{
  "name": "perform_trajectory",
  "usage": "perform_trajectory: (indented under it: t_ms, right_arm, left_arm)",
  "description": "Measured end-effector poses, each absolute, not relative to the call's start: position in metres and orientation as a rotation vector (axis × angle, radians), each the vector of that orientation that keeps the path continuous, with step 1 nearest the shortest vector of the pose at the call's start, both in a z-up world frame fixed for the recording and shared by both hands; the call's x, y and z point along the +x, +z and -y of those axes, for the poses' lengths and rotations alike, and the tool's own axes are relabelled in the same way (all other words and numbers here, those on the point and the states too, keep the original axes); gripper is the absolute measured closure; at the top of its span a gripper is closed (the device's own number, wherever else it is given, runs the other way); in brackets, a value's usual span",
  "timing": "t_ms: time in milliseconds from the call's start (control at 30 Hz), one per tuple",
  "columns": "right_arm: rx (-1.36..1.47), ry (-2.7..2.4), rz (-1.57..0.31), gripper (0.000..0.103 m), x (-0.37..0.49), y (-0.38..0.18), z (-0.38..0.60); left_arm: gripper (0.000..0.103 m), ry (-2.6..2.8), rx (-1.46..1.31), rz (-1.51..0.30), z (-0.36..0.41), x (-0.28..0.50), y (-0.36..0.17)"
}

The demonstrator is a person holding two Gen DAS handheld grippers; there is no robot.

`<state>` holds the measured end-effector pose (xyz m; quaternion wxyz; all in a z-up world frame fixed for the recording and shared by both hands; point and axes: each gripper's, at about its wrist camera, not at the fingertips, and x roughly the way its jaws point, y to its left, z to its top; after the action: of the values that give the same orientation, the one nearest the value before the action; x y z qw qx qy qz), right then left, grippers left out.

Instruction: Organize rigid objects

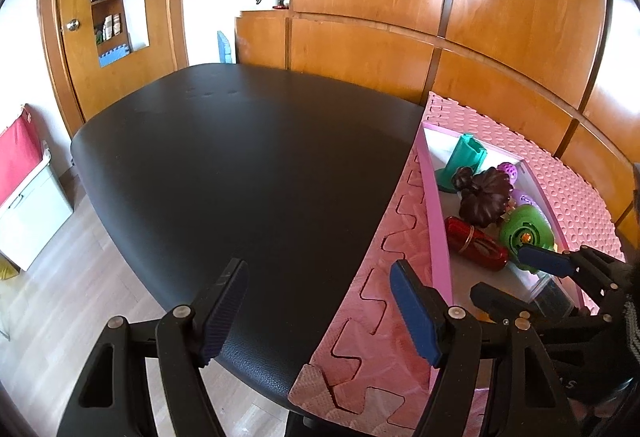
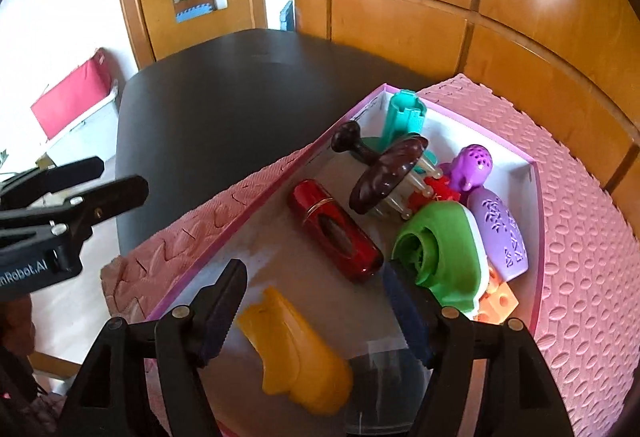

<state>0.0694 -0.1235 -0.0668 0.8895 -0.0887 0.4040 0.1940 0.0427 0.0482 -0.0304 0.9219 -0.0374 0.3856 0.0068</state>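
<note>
Hovering over the pink box (image 2: 256, 213), our right gripper (image 2: 316, 301) stands open with nothing pressed between its pads; the yellow piece (image 2: 296, 353) lies loose on the box floor just below them. We judge this a release. Our left gripper (image 1: 320, 301) is open and empty above the table (image 1: 240, 165) edge and the mat (image 1: 384, 277). To finish well, we lift the right gripper straight up, keeping its right finger off the green toy (image 2: 440, 257) and the red bottle (image 2: 336, 233) beside it. All 5 or more toys sit inside the box.
</note>
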Motion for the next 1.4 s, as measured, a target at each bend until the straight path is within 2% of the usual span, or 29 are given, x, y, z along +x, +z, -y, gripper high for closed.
perform_trajectory:
  t_ms: [333,500,700,767,867,1400]
  right_arm:
    - [-0.059,0.338,-0.764,0.031,0.051,-0.047,0.147]
    - [-0.013,0.27,-0.718,0.031,0.039,-0.037,0.159]
    - [0.046,0.109,-0.668,0.031,0.023,-0.028,0.184]
    - [0.05,0.027,-0.66,0.031,0.016,-0.027,0.191]
    - [0.061,-0.052,-0.667,0.03,0.01,-0.028,0.201]
    - [0.056,-0.082,-0.659,0.03,-0.001,-0.033,0.205]
  left_arm:
    - [0.027,-0.002,-0.05,-0.766,-0.035,0.035,-0.023]
    - [0.022,-0.013,-0.031,-0.746,-0.026,0.028,-0.017]
    - [0.013,-0.022,-0.015,-0.721,-0.013,0.019,-0.013]
    - [0.004,-0.028,-0.009,-0.708,-0.006,0.015,-0.012]
    - [0.0,-0.048,-0.011,-0.701,0.005,0.008,-0.012]
    - [0.0,-0.043,-0.003,-0.71,0.022,-0.003,-0.011]
